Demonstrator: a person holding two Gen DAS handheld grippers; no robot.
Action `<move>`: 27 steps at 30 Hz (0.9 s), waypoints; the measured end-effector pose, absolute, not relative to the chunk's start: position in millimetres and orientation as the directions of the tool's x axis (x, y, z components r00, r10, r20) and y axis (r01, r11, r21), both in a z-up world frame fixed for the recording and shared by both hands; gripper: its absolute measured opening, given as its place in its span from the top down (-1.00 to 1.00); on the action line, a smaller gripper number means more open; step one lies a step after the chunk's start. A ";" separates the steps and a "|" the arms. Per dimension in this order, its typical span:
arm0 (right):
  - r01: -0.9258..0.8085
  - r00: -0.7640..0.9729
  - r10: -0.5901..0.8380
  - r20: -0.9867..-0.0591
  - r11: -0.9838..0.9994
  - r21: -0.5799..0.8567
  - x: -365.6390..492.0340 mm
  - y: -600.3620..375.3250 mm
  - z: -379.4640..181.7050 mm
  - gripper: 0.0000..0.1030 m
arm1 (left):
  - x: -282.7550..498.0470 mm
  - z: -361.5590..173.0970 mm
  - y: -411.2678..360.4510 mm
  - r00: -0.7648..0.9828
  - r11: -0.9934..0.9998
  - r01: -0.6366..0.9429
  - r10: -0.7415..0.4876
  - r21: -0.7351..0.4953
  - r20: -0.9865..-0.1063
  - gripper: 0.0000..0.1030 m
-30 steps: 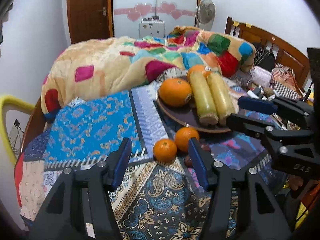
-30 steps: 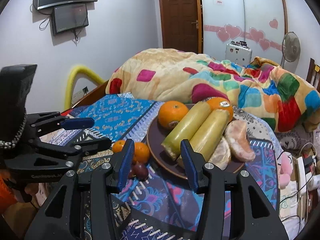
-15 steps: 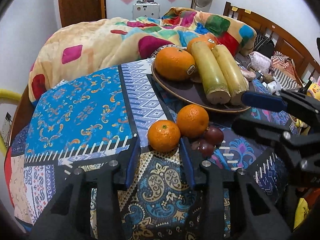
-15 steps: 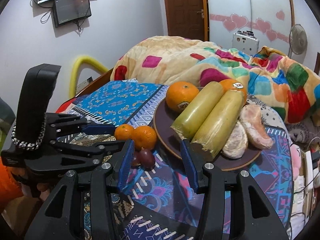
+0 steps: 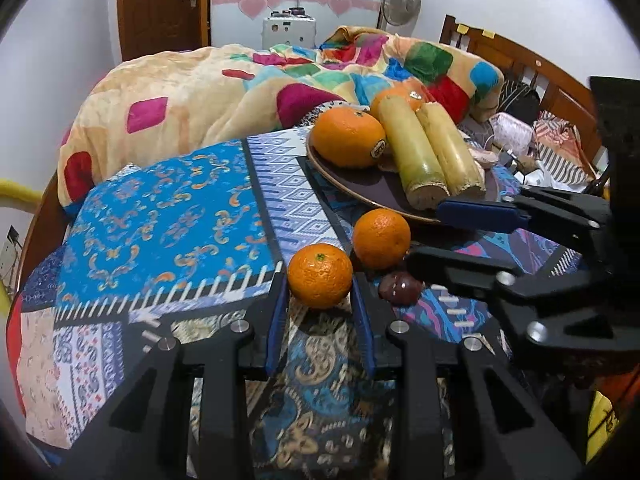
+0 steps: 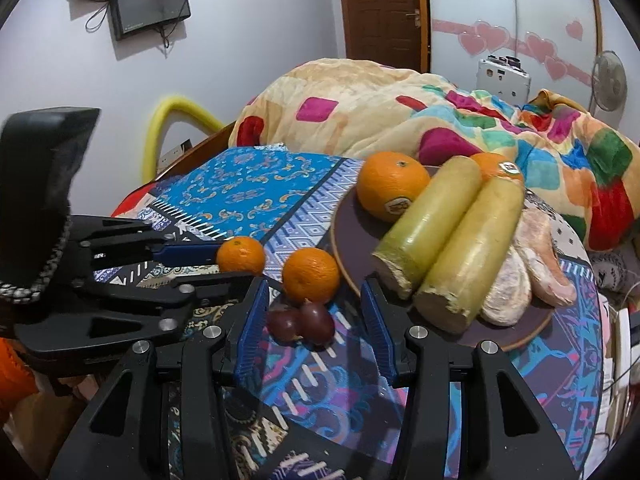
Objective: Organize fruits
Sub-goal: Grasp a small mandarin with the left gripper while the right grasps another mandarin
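Two small mandarins lie on the patterned cloth beside a brown plate (image 5: 362, 194). My left gripper (image 5: 320, 296) is open, its fingertips on either side of the nearer mandarin (image 5: 320, 275); it also shows in the right wrist view (image 6: 241, 255). The second mandarin (image 5: 382, 238) (image 6: 311, 275) lies just beyond. My right gripper (image 6: 314, 316) is open around two dark red grapes (image 6: 301, 323), seen in the left wrist view (image 5: 400, 288) below its fingers. The plate (image 6: 352, 248) holds a big orange (image 6: 392, 186), two sugarcane pieces (image 6: 448, 240) and peeled pomelo segments (image 6: 528, 264).
A colourful blanket (image 5: 240, 84) is heaped behind the cloth-covered table (image 5: 168, 216). A wooden headboard (image 5: 520, 64) and clutter stand at the right. A yellow padded bar (image 6: 168, 120), a wall screen (image 6: 148, 0), a door and a fan are farther off.
Both grippers moved forward and down toward the loose fruit. The left fingertips now flank the nearer mandarin and the right fingertips flank the grapes.
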State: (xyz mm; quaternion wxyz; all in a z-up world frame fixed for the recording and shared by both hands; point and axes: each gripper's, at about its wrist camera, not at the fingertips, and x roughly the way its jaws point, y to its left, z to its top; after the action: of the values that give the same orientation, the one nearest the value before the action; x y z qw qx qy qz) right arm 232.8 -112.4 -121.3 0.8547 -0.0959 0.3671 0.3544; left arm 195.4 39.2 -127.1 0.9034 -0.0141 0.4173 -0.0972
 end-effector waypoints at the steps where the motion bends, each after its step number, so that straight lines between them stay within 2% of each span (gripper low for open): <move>1: -0.679 0.480 0.535 -0.695 0.728 0.092 232.3 -109.9 -121.0 0.14 | 192.2 -125.6 41.8 0.636 0.981 0.164 -0.188 -0.107 -0.749 0.40; 5: -0.675 0.496 0.523 -0.693 0.734 0.071 233.1 -101.7 -120.3 0.15 | 178.1 -119.9 51.4 0.651 0.982 0.162 -0.184 -0.102 -0.736 0.40; 10: -0.651 0.490 0.513 -0.705 0.753 0.096 244.2 -94.6 -122.6 0.31 | 165.1 -115.3 64.3 0.664 0.984 0.155 -0.171 -0.090 -0.728 0.40; 18: -0.693 0.471 0.536 -0.701 0.716 0.082 231.1 -85.3 -118.8 0.31 | 159.3 -117.4 83.0 0.676 0.986 0.124 -0.166 -0.111 -0.718 0.40; 23: -0.695 0.523 0.462 -0.716 0.717 -0.045 225.6 -71.2 -121.1 0.31 | 157.0 -118.6 88.9 0.680 0.986 0.111 -0.167 -0.126 -0.714 0.39; 27: -0.674 0.547 0.423 -0.722 0.734 -0.081 232.7 -71.5 -124.7 0.31 | 154.8 -118.6 92.8 0.683 0.985 0.113 -0.174 -0.133 -0.710 0.39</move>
State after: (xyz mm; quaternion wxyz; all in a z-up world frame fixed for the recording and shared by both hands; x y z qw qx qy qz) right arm 232.7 -71.5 -124.7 0.8614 -0.1778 0.3534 0.3185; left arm 154.8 92.8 -118.6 0.9164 -0.0390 0.3905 -0.0782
